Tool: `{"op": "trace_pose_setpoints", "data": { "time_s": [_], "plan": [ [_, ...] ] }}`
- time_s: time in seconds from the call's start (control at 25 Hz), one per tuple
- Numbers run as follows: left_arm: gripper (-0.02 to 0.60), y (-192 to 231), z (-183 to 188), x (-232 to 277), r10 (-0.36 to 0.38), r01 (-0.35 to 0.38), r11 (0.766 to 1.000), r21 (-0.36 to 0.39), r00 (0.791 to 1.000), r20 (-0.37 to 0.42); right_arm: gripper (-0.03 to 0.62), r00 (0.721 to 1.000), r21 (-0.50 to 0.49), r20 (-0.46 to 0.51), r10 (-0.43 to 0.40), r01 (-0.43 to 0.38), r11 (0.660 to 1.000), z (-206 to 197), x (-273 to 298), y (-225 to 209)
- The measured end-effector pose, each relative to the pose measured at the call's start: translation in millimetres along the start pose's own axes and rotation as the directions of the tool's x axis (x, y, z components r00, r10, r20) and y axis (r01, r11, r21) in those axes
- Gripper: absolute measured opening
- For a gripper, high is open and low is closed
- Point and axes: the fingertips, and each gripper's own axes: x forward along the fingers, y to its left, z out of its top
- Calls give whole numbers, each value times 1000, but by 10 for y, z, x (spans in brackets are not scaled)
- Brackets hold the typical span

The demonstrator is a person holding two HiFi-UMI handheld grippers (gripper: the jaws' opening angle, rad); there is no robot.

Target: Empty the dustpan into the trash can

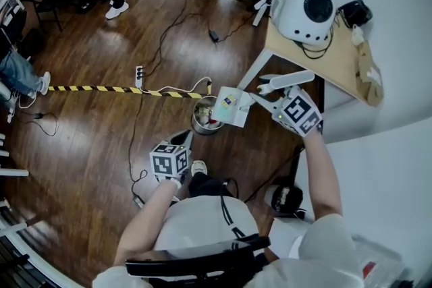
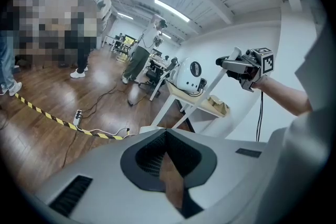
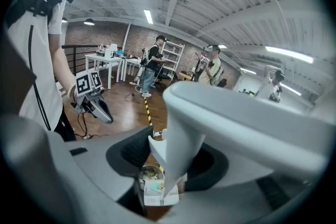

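My right gripper is shut on the stem of a white dustpan, whose long handle sticks out to the right. The pan tilts over the rim of a small round metal trash can with litter inside. In the right gripper view the handle fills the jaws, and the pan hangs over the can. My left gripper hovers just below-left of the can, shut and holding nothing. Only floor shows past it.
A wooden table with a white domed device stands to the right against a white wall. Yellow-black tape, a power strip and cables cross the wooden floor. People and office chairs stand farther away.
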Motion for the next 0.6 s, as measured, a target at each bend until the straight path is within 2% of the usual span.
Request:
{"op": "trace_pose_setpoints", "data": {
  "time_s": [0.32, 0.6],
  "plan": [
    [-3, 156, -94, -195, 33, -32, 998, -45, 999, 29, 187, 996, -115, -45, 82, -86, 990, 260, 320, 232],
    [-3, 264, -136, -343, 51, -46, 995, -87, 997, 58, 187, 983, -210, -95, 157, -174, 962, 444, 532, 592]
  ]
}}
